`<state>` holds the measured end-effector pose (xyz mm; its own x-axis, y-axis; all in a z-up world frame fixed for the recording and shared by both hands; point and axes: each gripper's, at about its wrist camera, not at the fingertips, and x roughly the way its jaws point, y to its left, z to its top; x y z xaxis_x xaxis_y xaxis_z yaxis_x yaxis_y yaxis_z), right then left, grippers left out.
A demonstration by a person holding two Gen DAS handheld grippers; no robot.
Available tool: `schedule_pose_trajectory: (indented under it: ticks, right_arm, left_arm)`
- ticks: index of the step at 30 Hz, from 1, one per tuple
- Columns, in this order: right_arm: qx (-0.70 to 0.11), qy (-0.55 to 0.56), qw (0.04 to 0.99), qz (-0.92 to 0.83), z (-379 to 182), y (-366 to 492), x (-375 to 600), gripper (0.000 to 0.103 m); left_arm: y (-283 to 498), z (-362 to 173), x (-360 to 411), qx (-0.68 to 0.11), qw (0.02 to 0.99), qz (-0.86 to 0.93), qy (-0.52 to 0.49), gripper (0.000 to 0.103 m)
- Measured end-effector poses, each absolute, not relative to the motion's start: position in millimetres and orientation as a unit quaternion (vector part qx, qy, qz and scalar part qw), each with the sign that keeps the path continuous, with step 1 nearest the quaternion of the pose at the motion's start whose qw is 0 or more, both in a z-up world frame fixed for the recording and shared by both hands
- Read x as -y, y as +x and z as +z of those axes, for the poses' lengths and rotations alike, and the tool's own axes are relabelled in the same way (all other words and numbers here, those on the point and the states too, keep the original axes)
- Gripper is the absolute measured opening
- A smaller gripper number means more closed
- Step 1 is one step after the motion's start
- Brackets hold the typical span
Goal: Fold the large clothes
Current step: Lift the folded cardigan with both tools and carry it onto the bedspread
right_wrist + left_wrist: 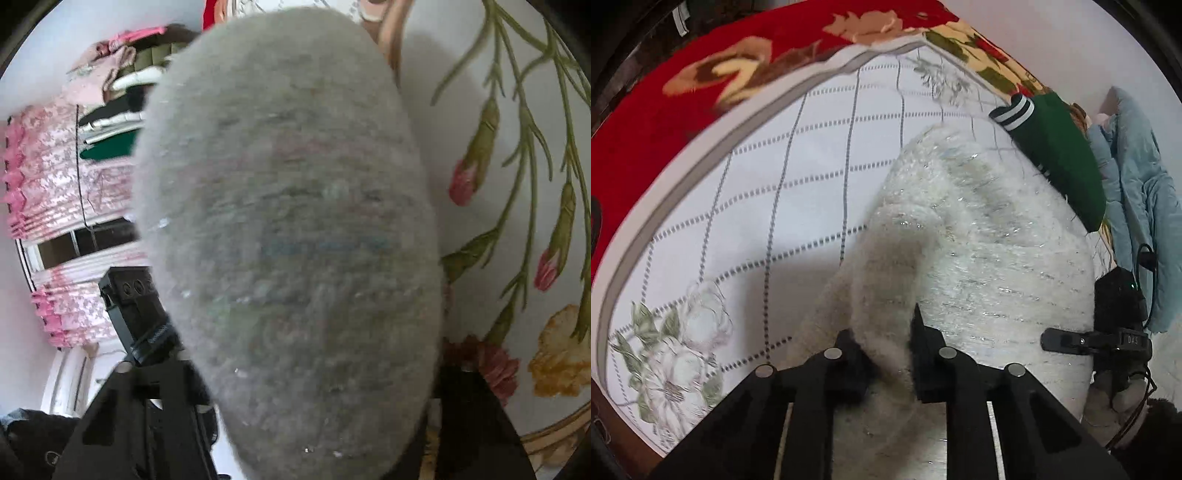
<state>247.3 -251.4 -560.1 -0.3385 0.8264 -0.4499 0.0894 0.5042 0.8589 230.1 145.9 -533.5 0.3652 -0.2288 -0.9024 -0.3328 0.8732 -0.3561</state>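
A white fuzzy sweater [979,229] with glinting threads lies spread on the bed. My left gripper [882,332] points steeply down and is shut on a raised fold of it, with the pile bunched between the black fingers [923,350]. In the right wrist view the same sweater [288,221] fills the middle as a blurred grey-white bulge. My right gripper [317,387] is shut on this thick bunch, which packs the whole gap between its jaws. The right gripper [1056,339] also shows at the sweater's right edge in the left wrist view.
The bed has a white checked sheet [775,166] with flower prints and a red floral blanket [665,103] along its far edge. A green garment with a striped cuff [1060,155] and a light blue one [1137,206] lie beside the sweater. Stacked clothes [118,103] and pink curtains [55,177] stand beyond.
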Motion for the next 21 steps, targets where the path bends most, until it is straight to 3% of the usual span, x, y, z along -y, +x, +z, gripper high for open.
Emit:
schedule_pose_trajectory:
  ticks: [11,21]
  right_arm:
    - [-0.688,0.353,0.497,0.394,-475,265,256,0.051]
    - [-0.623,0.369,0.549,0.418,-384,395,309,0.051]
  left_arm:
    - [283,-444,-153,-0.537,0.817,-0.002,-0.209,0.013]
    - [423,-372,-119,-0.481,0.856,-0.051,-0.183,0.013]
